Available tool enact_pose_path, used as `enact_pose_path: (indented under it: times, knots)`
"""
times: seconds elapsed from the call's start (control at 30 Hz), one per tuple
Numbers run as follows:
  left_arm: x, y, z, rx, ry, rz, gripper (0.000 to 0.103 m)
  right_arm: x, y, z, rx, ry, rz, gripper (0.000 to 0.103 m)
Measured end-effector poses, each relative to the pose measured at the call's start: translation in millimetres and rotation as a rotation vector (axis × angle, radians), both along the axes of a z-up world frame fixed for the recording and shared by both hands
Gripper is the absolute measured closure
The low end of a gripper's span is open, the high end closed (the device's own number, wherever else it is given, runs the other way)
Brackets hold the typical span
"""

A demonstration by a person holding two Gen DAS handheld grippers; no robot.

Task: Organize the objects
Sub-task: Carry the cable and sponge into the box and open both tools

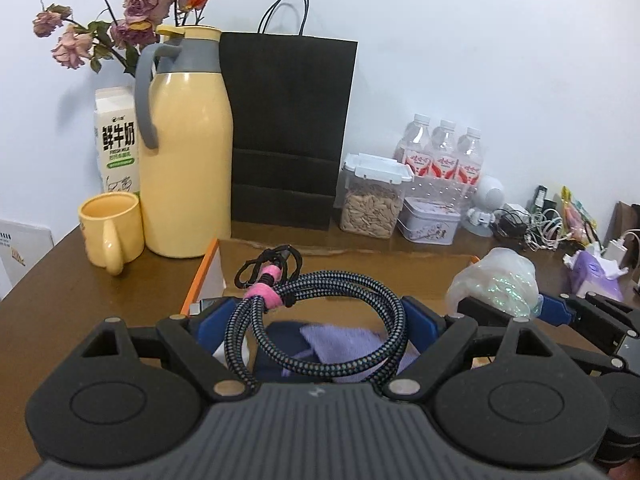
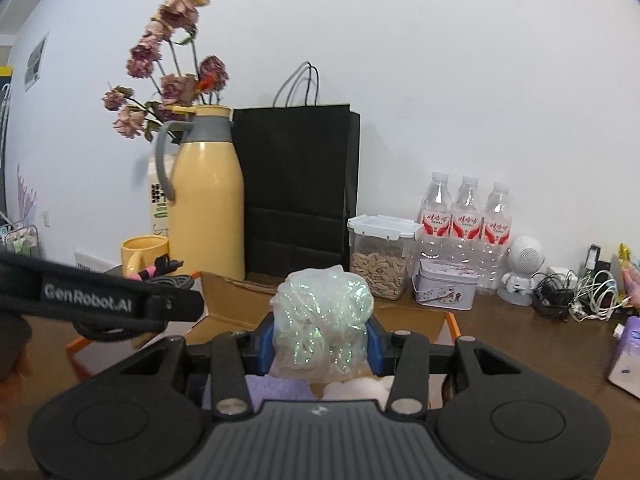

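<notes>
Cardboard box (image 1: 344,268), open-topped with an orange-edged rim, sits on the brown table (image 1: 100,308) directly below and ahead of both grippers; folded lilac and navy cloth lies inside it.

Left gripper (image 1: 316,312): jaws set wide, blue pads bearing on opposite sides of a coiled braided cable (image 1: 320,320) bound with a pink strap. The coil hangs between the pads, above the box's near left portion. Its bundled plug end points away from the gripper toward the far wall of the box.

Right gripper (image 2: 320,344): jaws partly closed and clamped on a crumpled iridescent plastic bag (image 2: 322,316). The bag stands up between the blue pads, above the box interior, right of the cable. In the left wrist view the right gripper appears just beside the left one, at the box's right edge.

Governing relation: both held items are over the open box, which lies below and slightly forward of each gripper. Judged from this, neither hand is clearly nearer; a short descent would put either load inside.

Surroundings, along the table's far edge, left to right: yellow mug (image 1: 110,232), milk carton (image 1: 116,140), yellow thermos jug (image 1: 186,152), black paper bag (image 1: 288,132), lidded seed container (image 1: 372,200), tin (image 1: 430,220), three water bottles (image 1: 442,152), small white robot figure (image 1: 486,204), tangled chargers (image 1: 532,228). Dried roses (image 1: 132,4) rise behind the jug.
</notes>
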State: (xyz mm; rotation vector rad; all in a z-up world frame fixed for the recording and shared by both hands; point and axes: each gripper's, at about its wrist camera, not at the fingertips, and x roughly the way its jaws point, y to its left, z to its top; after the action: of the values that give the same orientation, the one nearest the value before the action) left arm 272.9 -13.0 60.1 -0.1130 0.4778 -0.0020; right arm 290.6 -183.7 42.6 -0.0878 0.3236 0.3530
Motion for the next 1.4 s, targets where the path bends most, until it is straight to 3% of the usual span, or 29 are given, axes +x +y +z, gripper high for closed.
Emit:
enact_pose_path:
  times: [0.23,0.47,0.57,0.63,0.7,0.77,1.17,1.4]
  knots:
    - [31.6,1.8,-21.7,0.027,0.035,-0.038,0.014,29.4,-5.1,-24.1,0.028,0.078,-0.018,0.061]
    - [35.0,-0.2,-30.1,0.060,0.058,-0.061,0.013,32.1,-5.9,-34.1,0.011,0.118,-0.030,0.058]
    - [31.8,1.0,-28.3,0.052,0.049,-0.057,0.011,29.7,-6.2,-38.1,-0.010,0.136,-0.043,0.050]
    - [29.5,1.4,-27.0,0.049,0.037,-0.054,0.000,27.0,-6.8,-37.2,-0.010,0.131,-0.051,0.037]
    - [28.2,0.5,-25.9,0.053,0.028,-0.047,0.000,24.3,-8.7,-34.3,-0.006,0.113,-0.063,0.007]
    - [28.4,-0.7,-25.7,0.054,0.032,-0.052,0.000,22.9,-10.3,-32.2,-0.004,0.105,-0.070,0.001]
    - [25.5,-1.6,-23.3,0.053,0.026,-0.043,0.000,21.1,-13.0,-28.0,-0.004,0.111,-0.075,0.000]
    - [9.7,-4.9,-8.5,0.061,-0.018,-0.042,0.000,6.8,-14.8,-10.6,-0.018,0.066,-0.070,0.000]
